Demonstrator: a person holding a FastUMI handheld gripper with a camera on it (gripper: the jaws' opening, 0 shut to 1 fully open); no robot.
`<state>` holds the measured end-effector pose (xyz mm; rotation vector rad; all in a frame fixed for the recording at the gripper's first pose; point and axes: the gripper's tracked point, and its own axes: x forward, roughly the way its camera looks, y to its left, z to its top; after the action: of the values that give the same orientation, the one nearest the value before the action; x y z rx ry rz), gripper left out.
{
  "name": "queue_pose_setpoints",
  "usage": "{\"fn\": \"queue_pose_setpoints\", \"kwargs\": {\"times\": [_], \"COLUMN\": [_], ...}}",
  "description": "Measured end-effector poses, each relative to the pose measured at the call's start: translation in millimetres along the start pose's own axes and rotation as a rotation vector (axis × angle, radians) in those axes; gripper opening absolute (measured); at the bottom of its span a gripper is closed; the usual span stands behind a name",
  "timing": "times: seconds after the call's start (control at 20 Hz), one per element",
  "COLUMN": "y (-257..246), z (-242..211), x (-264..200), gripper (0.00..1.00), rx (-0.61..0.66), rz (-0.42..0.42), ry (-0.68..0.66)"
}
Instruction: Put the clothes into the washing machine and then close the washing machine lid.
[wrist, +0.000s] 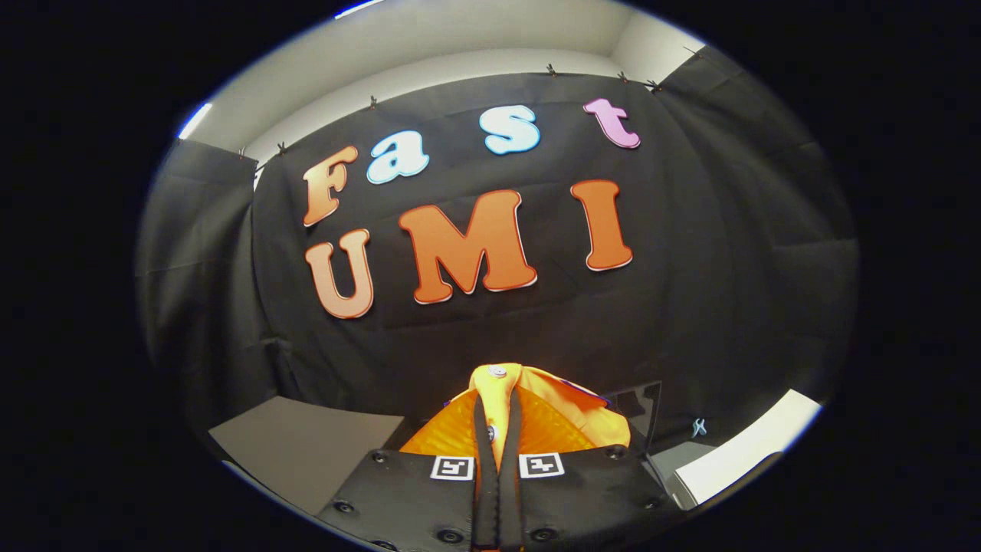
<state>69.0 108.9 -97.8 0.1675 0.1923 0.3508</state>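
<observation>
An orange garment [536, 422] with a small white button near its top bunches up between and just ahead of my fingers. My gripper [498, 414] is shut on it, the two black fingers [481, 445] pressed close together with a fold of the orange cloth pinched between them. The cloth is lifted up in front of the booth's black wall. Just beyond the garment on the right stands a dark glossy panel [640, 406], possibly the raised washing machine lid; I cannot tell for sure. The machine's opening is hidden below the fingers.
A grey flat surface [306, 445] lies to the left of the fingers. A white edge [747, 448] runs to the right of them, with a small clip [698, 427] on the cloth behind it. Black cloth walls [690, 307] close off the booth all round.
</observation>
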Motion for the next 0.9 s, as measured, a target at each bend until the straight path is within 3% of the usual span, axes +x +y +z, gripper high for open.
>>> {"fn": "queue_pose_setpoints", "kwargs": {"times": [0.9], "y": [-78], "z": [-236], "x": [65], "gripper": [0.08], "rx": [0.051], "rz": [-0.080], "ry": [0.353]}}
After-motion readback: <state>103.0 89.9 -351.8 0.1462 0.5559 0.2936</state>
